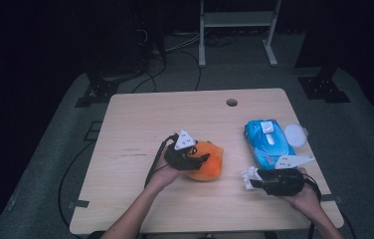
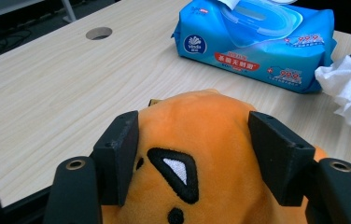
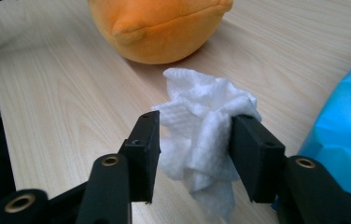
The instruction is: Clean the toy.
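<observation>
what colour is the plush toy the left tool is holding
Orange plush toy, best seen in the left gripper view.

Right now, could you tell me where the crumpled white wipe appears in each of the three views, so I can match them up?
High view: the white wipe sits lower right, at the tip of the right gripper.
Left gripper view: at the right edge.
Right gripper view: centre, clamped between the jaws.
Shared landmark: the blue wipes pack, beside the wipe in all three.
</observation>
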Demonstrator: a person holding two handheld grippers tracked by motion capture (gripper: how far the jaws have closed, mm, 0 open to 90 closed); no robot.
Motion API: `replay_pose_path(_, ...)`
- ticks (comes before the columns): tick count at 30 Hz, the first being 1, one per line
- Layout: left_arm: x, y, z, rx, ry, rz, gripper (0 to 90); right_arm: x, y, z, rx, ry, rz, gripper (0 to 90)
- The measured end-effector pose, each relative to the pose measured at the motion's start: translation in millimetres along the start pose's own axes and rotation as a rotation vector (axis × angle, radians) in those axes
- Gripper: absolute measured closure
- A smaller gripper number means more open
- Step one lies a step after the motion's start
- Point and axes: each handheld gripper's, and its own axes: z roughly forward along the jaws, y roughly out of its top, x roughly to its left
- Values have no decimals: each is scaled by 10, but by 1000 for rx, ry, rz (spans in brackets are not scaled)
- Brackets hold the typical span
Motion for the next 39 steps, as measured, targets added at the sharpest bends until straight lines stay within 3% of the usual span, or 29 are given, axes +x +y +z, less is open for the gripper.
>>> replay_pose_path(7, 40, -2, -42, -7, -4, -13, 345, 46, 23, -13, 16, 21, -28, 499)
replay_pose_path(15, 46, -6, -70, -14, -9, -13, 321, 70, -62, -28, 81, -26, -42, 491)
replay_pose_path(17, 41, -12, -67, -13, -10, -12, 309, 90, -67, -21, 72, -42, -60, 539)
replay_pose_path(19, 35, -19, -72, -13, -16, -9, 299, 108, -48, -15, 63, -18, -56, 547)
replay_pose_path(22, 30, -16, -82, -20, -25, -11, 281, 120, -2, 17, 69, 56, -49, 523)
replay_pose_path(25, 31, 14, -117, -35, -28, -8, 243, 134, 16, 38, 81, 41, -60, 526)
replay_pose_path(27, 33, 39, -146, -53, -29, -12, 217, 138, 10, 38, 95, -1, -73, 514)
replay_pose_path(31, 41, 66, -198, -69, -27, -14, 189, 120, -10, 14, 86, -7, -65, 486)
replay_pose_path(39, 34, 38, -269, -66, -34, -13, 175, 73, -146, 69, 227, -3, -72, 459)
